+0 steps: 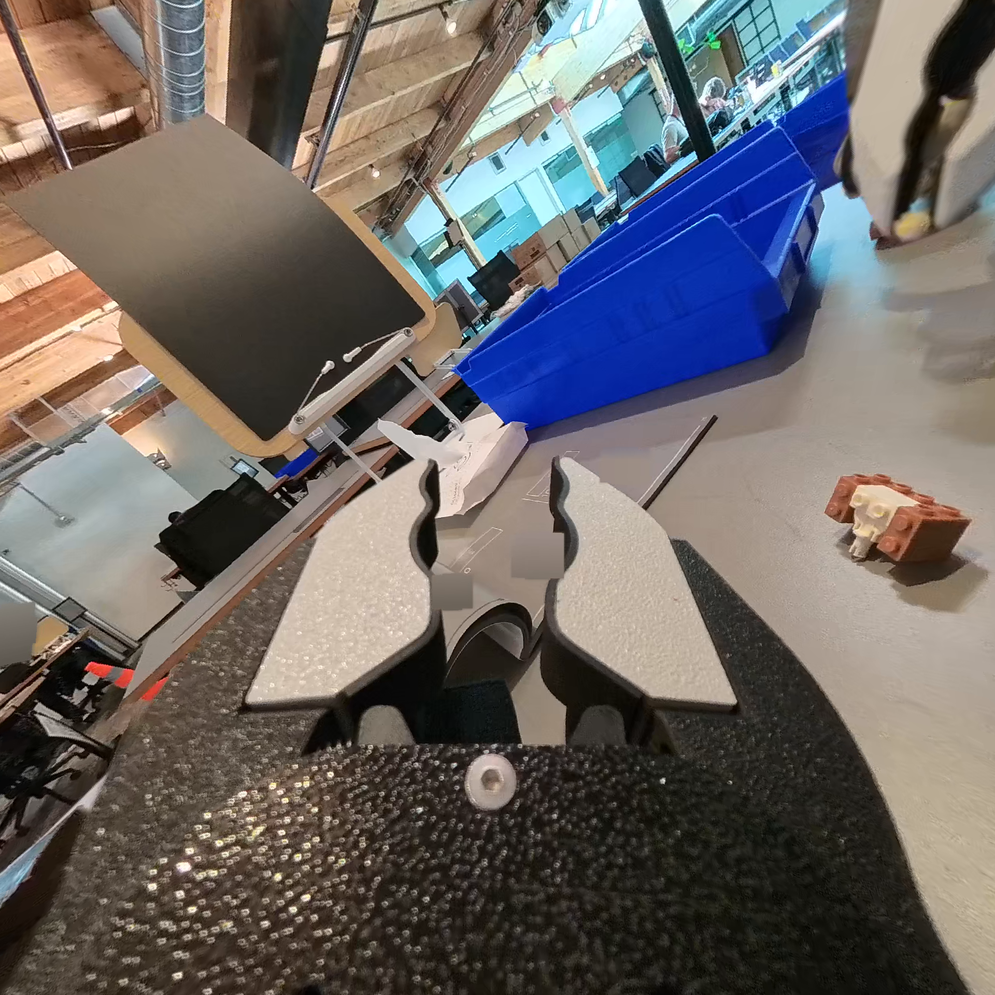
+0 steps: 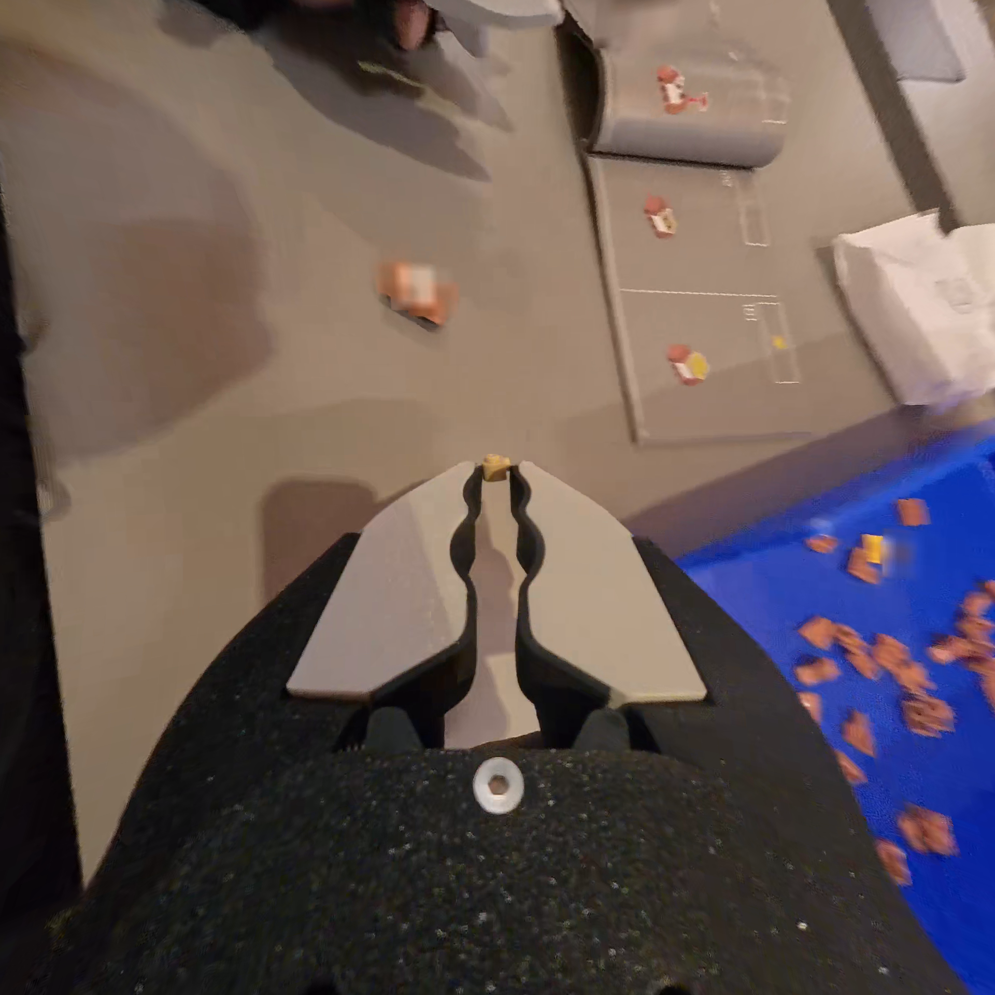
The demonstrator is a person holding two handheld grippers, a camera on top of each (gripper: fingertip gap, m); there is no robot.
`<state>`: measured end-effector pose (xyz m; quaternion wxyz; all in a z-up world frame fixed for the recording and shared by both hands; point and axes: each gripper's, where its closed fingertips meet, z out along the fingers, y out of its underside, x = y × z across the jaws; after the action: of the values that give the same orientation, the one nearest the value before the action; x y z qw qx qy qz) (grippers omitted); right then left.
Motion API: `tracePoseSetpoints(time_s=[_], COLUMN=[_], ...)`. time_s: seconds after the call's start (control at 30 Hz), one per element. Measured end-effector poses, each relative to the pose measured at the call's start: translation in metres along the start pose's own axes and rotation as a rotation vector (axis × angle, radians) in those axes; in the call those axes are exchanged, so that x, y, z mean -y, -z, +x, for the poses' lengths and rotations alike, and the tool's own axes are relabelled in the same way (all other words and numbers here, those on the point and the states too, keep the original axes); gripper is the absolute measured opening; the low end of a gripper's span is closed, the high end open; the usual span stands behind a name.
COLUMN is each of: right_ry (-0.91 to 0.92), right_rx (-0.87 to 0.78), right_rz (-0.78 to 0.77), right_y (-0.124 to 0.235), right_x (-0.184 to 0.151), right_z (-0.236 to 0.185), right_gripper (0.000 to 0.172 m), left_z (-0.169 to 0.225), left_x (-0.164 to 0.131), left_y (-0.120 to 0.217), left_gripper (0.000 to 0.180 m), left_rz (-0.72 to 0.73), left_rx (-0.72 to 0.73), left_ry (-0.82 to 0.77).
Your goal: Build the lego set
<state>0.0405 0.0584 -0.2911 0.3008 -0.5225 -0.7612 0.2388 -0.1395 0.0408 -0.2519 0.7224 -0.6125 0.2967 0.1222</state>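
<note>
My right gripper (image 2: 496, 468) is shut on a small tan one-stud brick (image 2: 495, 467), pinched at the very fingertips above the grey table (image 2: 215, 377). A brown and white brick assembly (image 2: 419, 293) lies on the table ahead of it, blurred. My left gripper (image 1: 492, 479) is open and empty, raised over a grey instruction sheet (image 1: 619, 468). The same brown and white brick assembly (image 1: 896, 518) lies on the table to its right. The right gripper (image 1: 915, 107) shows blurred at the upper right of the left wrist view.
Blue bins (image 1: 673, 301) stand behind the sheet; one blue bin (image 2: 807, 700) at the right holds several brown bricks. A crumpled white paper bag (image 2: 915, 307) lies by the sheet (image 2: 700, 323), which bears printed brick pictures. A dark board on a stand (image 1: 226, 291) rises at the left. About 20 centimetres separates my left fingertips from my right.
</note>
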Motion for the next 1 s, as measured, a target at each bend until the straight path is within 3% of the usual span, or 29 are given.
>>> tracePoseSetpoints(time_s=[0.17,0.27,0.37,0.47,0.53,0.57,0.63,0.77,0.83,0.9,1.0], right_ry=[0.036,0.019,-0.005,0.057,0.108,0.083,-0.012,-0.136,-0.16,-0.169,-0.202], right_rx=[-0.059,-0.022,0.048,-0.089,-0.181,-0.142,-0.031,0.173,0.236,0.199,0.192], right_rz=[-0.143,-0.197,-0.185,-0.225,-0.396,-0.524,-0.707,-0.967,-1.015,-1.036,-1.025], right_y=[-0.041,-0.045,-0.013,0.053,0.087,0.094,0.088,0.065,0.059,0.054,0.05], right_x=[-0.022,-0.033,-0.025,-0.018,-0.04,-0.061,-0.099,-0.149,-0.158,-0.163,-0.165], right_z=[-0.011,-0.012,0.0,0.072,0.132,0.151,0.172,0.165,0.156,0.16,0.159], right_gripper=[0.01,0.026,0.034,0.025,0.018,0.018,0.016,0.015,0.022,0.028,0.026], left_z=[0.0,0.0,0.0,0.001,0.003,0.004,0.004,0.001,-0.001,-0.002,0.0], left_x=[0.001,0.001,0.001,0.001,0.0,0.0,-0.002,-0.003,-0.004,-0.004,-0.004], left_y=[0.003,0.004,0.004,0.004,0.003,0.002,0.001,0.002,0.003,0.003,0.002], left_gripper=[0.038,0.038,0.038,0.038,0.038,0.038,0.038,0.038,0.038,0.038,0.038], left_rz=[0.002,0.0,0.0,0.001,-0.002,-0.003,-0.009,-0.016,-0.016,-0.015,-0.013], left_rx=[0.005,0.006,0.003,-0.005,-0.014,-0.018,-0.022,-0.007,0.001,-0.001,-0.015], left_ry=[-0.015,-0.018,-0.017,-0.015,-0.011,-0.009,-0.008,-0.009,-0.002,0.008,0.009])
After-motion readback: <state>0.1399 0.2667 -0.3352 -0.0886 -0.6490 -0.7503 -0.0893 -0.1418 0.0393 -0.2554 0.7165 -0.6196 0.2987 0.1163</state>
